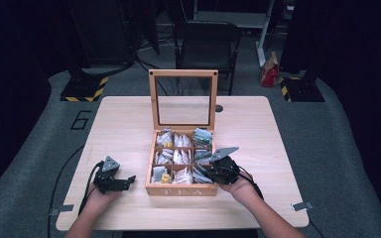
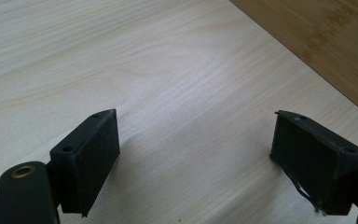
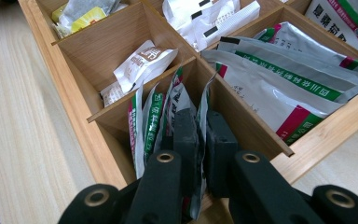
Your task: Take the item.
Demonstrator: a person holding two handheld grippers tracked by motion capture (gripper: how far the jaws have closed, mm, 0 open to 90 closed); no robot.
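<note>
- Left gripper (image 1: 127, 180) lay low on the table (image 1: 129, 119), left of the wooden tea box (image 1: 181, 190), jaws pointing toward its side wall; jaws stood wide apart, nothing between them, bare tabletop beneath.
- Tea box sat mid-table, glass lid (image 1: 183, 99) upright, compartments filled with sachets.
- Right gripper (image 1: 204, 173) dipped into the box's front right compartment, hand (image 1: 240, 186) behind it at the box's front corner.
- Its jaws were pinched nearly together on a silvery sachet (image 3: 201, 126) with green and red print, standing on edge among similar ones.
</note>
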